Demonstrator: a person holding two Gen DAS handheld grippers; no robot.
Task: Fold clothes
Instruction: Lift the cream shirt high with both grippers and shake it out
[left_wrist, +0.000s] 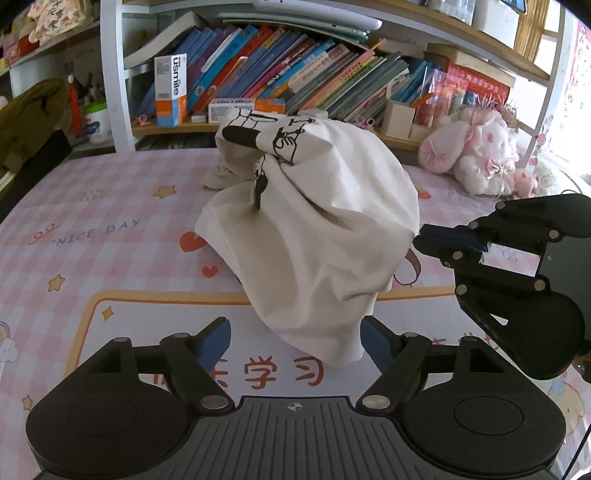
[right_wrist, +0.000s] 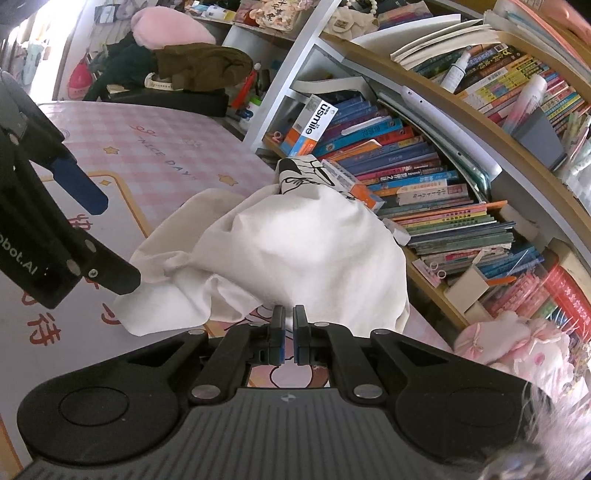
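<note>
- A white-and-orange box reading "usmile" is standing upright on the low shelf among leaning books; in the right wrist view the same box is showing the word again.
- The pink checked mat is carrying the words "NICE DAY" beside stars and hearts, and large orange Chinese characters, among them "学习", are showing near the left gripper.
- The side of the left gripper, seen from the right wrist camera, is bearing part of a label ending "obot.AI".
- A cream T-shirt with a black drawing on it is lying bunched in a tall heap on the mat, in front of the shelf.
- The left gripper is sitting with its blue-padded jaws wide apart, and the lowest fold of the shirt is hanging down between them; whether cloth is touching the pads is unclear.
- The right gripper is showing its jaws nearly together with a thin slit between them, their tips right at the shirt's near edge; whether any cloth is pinched there cannot be told.
- A pink and white plush toy is lying at the mat's far right.
</note>
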